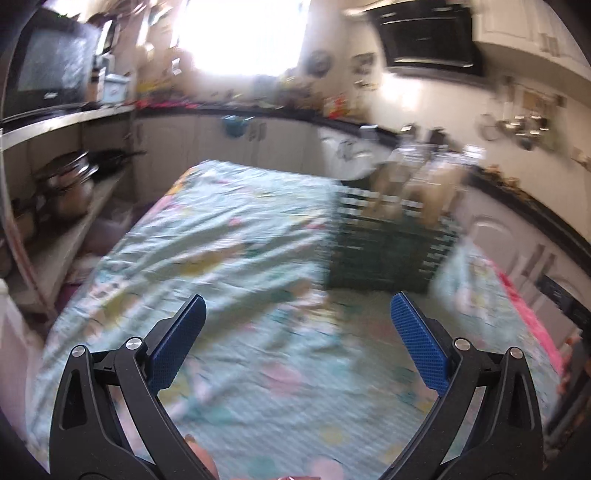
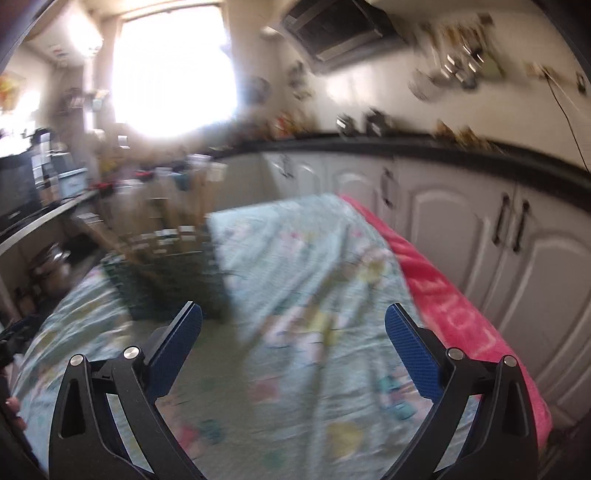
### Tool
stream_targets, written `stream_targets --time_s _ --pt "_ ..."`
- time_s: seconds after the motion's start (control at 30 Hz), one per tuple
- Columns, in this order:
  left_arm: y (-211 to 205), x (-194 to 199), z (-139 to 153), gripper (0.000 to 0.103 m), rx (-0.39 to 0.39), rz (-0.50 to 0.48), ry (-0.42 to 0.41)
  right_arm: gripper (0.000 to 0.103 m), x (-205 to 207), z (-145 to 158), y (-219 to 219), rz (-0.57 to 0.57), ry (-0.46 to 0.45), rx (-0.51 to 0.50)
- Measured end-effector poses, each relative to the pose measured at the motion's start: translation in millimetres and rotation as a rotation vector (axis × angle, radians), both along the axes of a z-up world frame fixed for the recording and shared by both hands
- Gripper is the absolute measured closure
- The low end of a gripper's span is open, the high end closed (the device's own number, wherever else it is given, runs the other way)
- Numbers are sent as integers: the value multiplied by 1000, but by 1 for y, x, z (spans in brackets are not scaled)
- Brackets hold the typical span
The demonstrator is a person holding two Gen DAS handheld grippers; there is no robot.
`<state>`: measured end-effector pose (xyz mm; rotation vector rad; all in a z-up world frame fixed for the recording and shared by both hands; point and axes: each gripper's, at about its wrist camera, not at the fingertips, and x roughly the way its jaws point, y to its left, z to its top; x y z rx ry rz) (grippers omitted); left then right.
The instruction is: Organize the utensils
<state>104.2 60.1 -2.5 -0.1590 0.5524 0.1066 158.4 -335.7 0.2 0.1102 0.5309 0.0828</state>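
Note:
Both views are blurred by motion. A dark green slatted basket (image 1: 384, 243) stands on the patterned tablecloth (image 1: 236, 236), with several wooden-handled utensils (image 1: 402, 184) upright in it. My left gripper (image 1: 298, 314) hangs open above the cloth, short of the basket, nothing between its blue pads. In the right wrist view the same basket (image 2: 162, 273) sits to the left with the utensils (image 2: 184, 206) sticking up. My right gripper (image 2: 293, 325) is open over the tablecloth (image 2: 303, 266), to the right of the basket, empty.
White cabinets (image 2: 461, 229) under a dark countertop (image 2: 406, 147) run along the right. A pink cloth (image 2: 450, 295) edges the table's right side. Shelves with pots (image 1: 70, 184) stand at the left. A bright window (image 1: 240, 33) lies ahead.

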Motion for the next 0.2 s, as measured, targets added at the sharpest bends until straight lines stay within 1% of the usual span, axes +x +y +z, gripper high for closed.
stream_targets --time_s 0.03,0.07,0.13,0.2 --pt "13 14 -2 11 7 43 38 6 15 -5 -7 -32 46 -21" --pt "22 24 -4 11 9 62 66 6 29 -10 -13 -48 91 -37" --pt "43 47 -10 11 25 119 132 6 57 -24 -23 -63 190 -52" --pt "62 72 -19 11 36 153 174 6 76 -36 -29 -75 249 -62"
